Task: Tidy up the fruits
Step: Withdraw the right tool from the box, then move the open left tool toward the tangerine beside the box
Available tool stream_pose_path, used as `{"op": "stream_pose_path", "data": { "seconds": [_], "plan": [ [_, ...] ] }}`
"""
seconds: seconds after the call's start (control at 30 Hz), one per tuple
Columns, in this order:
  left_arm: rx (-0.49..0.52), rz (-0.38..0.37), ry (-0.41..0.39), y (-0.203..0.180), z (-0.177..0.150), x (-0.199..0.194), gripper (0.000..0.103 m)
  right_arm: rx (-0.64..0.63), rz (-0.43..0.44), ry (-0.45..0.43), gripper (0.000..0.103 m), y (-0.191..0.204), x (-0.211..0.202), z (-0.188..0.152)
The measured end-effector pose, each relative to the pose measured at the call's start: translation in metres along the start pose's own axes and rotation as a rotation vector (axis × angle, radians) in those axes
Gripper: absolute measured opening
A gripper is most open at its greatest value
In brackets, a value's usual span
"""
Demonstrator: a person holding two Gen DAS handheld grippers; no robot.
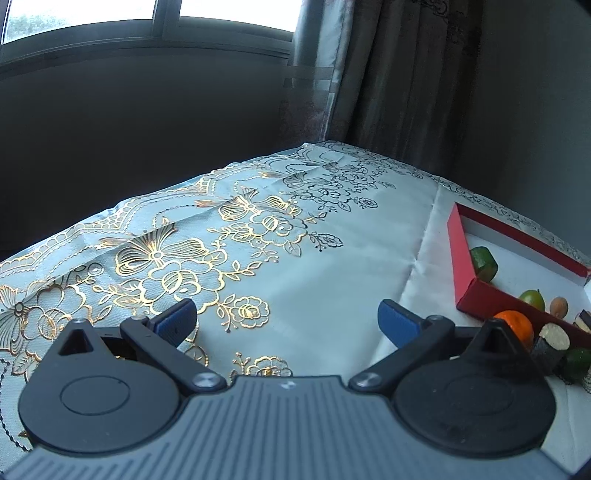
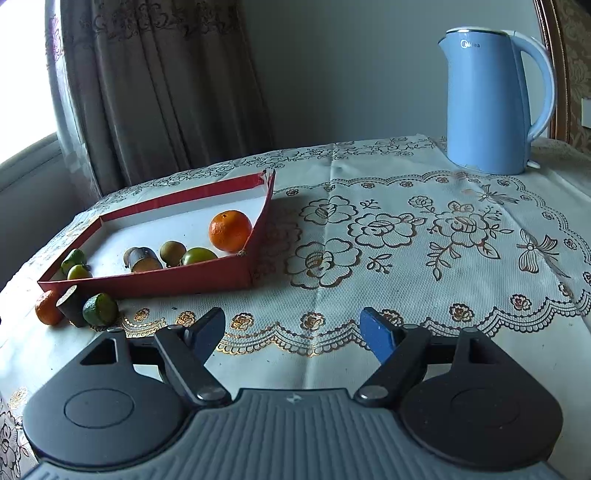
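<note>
A red tray [image 2: 147,282] with a white floor lies on the table at the left of the right wrist view. In it are an orange [image 2: 229,230], several small green fruits [image 2: 198,255] and a dark sugarcane piece [image 2: 142,259]. In front of the tray, on the cloth, lie a small orange [image 2: 47,307], a dark cane piece [image 2: 72,304] and a green fruit [image 2: 99,309]. My right gripper [image 2: 293,330] is open and empty over the cloth. My left gripper [image 1: 286,319] is open and empty; the tray [image 1: 460,251] and the loose orange [image 1: 517,325] lie to its right.
A blue electric kettle [image 2: 495,99] stands at the back right of the table. A floral tablecloth [image 2: 406,236] covers the table. Curtains [image 2: 166,85] and a window [image 1: 147,22] lie behind. The table's far edge [image 1: 166,192] drops off at the left.
</note>
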State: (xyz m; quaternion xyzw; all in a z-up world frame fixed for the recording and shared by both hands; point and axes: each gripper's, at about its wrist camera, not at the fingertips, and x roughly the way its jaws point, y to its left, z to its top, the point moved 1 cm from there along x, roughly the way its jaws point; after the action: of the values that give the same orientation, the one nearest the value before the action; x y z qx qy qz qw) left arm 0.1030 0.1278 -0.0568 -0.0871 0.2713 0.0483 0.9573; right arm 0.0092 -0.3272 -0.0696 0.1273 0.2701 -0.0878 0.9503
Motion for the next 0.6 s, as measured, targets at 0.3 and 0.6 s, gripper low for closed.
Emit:
{"op": "stream_pose_path", "data": {
  "seconds": [0.3,0.6],
  "plan": [
    [0.244,-0.014,-0.057,-0.06,-0.013,-0.02,0.103,0.015,0.034,0.02,0.08,-0.002,0.002,0.0],
    [0.402,-0.066,-0.039,-0.115,-0.018,-0.013,0.103,0.045,0.049,0.035,0.08,-0.007,0.003,0.0]
  ]
}}
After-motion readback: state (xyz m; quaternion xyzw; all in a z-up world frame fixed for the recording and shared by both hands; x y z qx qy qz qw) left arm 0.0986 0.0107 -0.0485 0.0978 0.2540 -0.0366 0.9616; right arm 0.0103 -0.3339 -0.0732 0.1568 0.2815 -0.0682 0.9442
